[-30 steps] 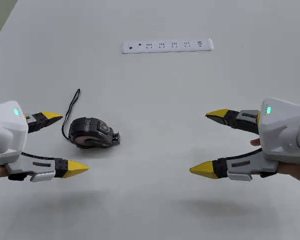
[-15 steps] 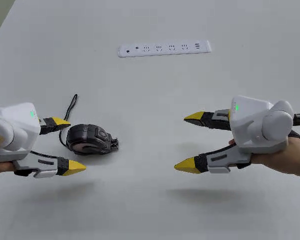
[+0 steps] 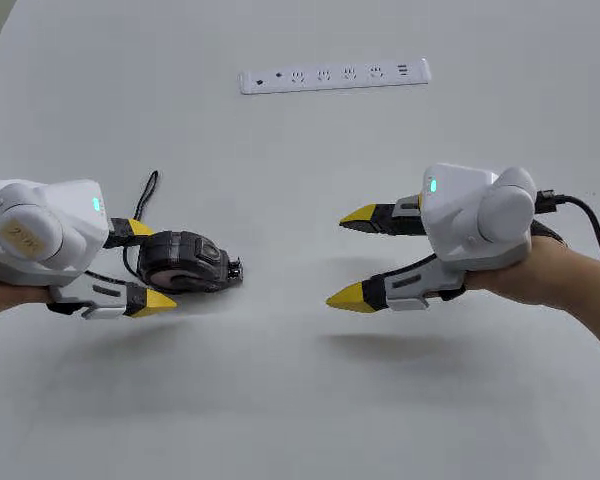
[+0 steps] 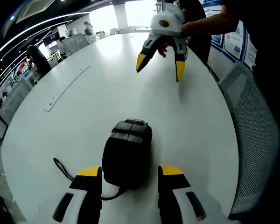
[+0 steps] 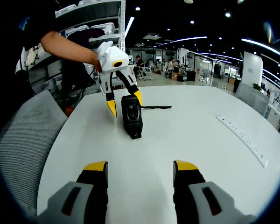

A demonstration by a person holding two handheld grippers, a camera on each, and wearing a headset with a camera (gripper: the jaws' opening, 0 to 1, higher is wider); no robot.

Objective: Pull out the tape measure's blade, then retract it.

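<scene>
Left gripper point(image 3: 155, 264) spreads astride the one tape measure point(image 3: 185, 262); right gripper point(image 3: 338, 259) gapes wide, empty; one power strip point(image 3: 335, 75) beyond.

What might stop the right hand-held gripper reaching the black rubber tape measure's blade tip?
Probably nothing, so likely yes: the blade tip faces the open right hand-held gripper across bare white table.

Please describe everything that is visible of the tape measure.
The tape measure is a black, rubbery-looking rounded case, seemingly upright on its base on the white table, with its blade tip at the mouth, toward the right gripper. A black strap trails behind it. The open left gripper straddles it; contact cannot be told.
</scene>
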